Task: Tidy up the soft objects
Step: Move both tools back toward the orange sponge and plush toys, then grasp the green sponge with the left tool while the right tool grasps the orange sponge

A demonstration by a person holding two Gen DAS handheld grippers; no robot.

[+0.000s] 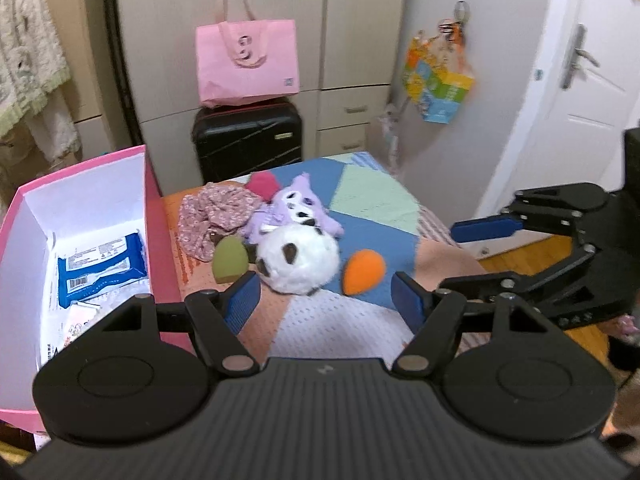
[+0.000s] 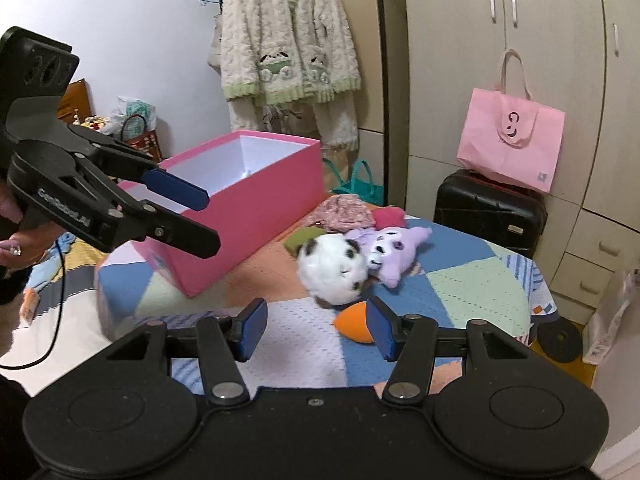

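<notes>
A white panda plush ball [image 1: 298, 260] [image 2: 332, 272] lies on the patchwork cover [image 1: 372, 196] [image 2: 460, 280], touching a purple plush [image 1: 296, 208] [image 2: 392, 252]. An orange egg-shaped sponge [image 1: 362, 272] [image 2: 356, 322] lies beside the panda. A green sponge [image 1: 230, 260] [image 2: 304, 238], a red-pink one [image 1: 262, 186] [image 2: 390, 218] and a floral cloth [image 1: 212, 216] [image 2: 340, 212] lie behind. My left gripper [image 1: 324, 300] [image 2: 212, 224] hangs open just short of the panda, holding nothing. My right gripper [image 2: 316, 328] [image 1: 448, 256] is open and empty, near the orange sponge.
An open pink box [image 1: 152, 216] [image 2: 240, 200] stands on the cover to the left of the toys, with a blue packet [image 1: 100, 268] inside. Behind are a black suitcase [image 1: 248, 140] carrying a pink tote [image 1: 248, 64], wardrobes, and a door [image 1: 580, 80] at the right.
</notes>
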